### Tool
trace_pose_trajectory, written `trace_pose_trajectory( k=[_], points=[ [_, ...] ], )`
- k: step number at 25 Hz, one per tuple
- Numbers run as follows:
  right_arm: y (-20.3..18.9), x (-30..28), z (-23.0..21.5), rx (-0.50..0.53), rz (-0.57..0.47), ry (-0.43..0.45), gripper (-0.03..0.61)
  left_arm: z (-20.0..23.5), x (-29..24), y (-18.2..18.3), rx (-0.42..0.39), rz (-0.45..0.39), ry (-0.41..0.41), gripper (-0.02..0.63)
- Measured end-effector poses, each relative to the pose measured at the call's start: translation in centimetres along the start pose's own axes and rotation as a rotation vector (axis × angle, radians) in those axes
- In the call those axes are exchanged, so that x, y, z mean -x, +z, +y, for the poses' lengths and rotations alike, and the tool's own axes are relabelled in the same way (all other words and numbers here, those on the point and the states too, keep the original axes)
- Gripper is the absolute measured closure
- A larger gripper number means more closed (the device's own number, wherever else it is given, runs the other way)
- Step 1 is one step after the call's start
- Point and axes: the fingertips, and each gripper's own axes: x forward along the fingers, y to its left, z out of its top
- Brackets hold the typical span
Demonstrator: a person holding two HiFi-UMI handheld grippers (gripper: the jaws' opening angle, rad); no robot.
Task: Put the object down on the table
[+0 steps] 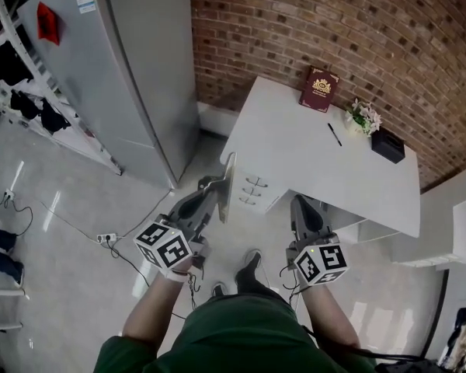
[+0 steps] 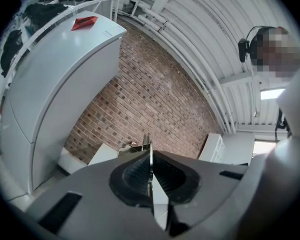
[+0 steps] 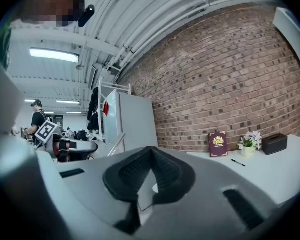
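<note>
My left gripper point(image 1: 210, 193) is shut on a thin flat grey panel point(image 1: 229, 185), held upright and edge-on just off the near left corner of the white table point(image 1: 295, 150). Seen from the left gripper view, the panel point(image 2: 151, 149) is a narrow strip pinched between the dark pads point(image 2: 135, 176) of the left gripper point(image 2: 150, 159). My right gripper point(image 1: 303, 207) is held at the table's near edge, shut with nothing in it. In the right gripper view its tips point(image 3: 151, 150) meet, and the panel point(image 3: 115, 145) shows at the left.
On the table's far side are a red book point(image 1: 319, 89), a small pot of flowers point(image 1: 363, 117), a pen point(image 1: 335, 134) and a black box point(image 1: 387, 144). Drawers point(image 1: 252, 189) sit under the table. A tall grey fridge point(image 1: 132, 68) stands to the left, against a brick wall point(image 1: 334, 22).
</note>
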Motion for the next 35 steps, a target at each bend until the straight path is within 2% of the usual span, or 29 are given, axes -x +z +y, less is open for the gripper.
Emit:
trace_pose_trajectory(
  k=[7, 14, 20, 26, 35],
  points=[
    [0.8, -6.6, -2.4, -0.041, -0.01, 0.091, 0.575, 2.8, -4.1, 3.0, -0.026, -0.027, 0.068, 0.606],
    [1.2, -10.4, -8.3, -0.084, -0.003, 0.11, 0.575, 3.7, -10.6, 4.1, -0.045, -0.015, 0.12, 0.605],
    [1.3, -12.2, -12.5, -0.122, -0.003, 0.12, 0.575, 3.7, -15.5, 3.5, -0.046, -0.005, 0.119, 0.604],
    [2.0, -13.4, -15.8, -0.139, -0.012, 0.112, 0.575, 3.6, -19.3, 3.4, -0.057, 0.011, 0.117, 0.606],
    [2.2, -14.9, -19.5, -0.144, -0.014, 0.046, 0.575, 5.5, -23.5, 3.0, -0.059, 0.051, 0.084, 0.605]
  ],
)
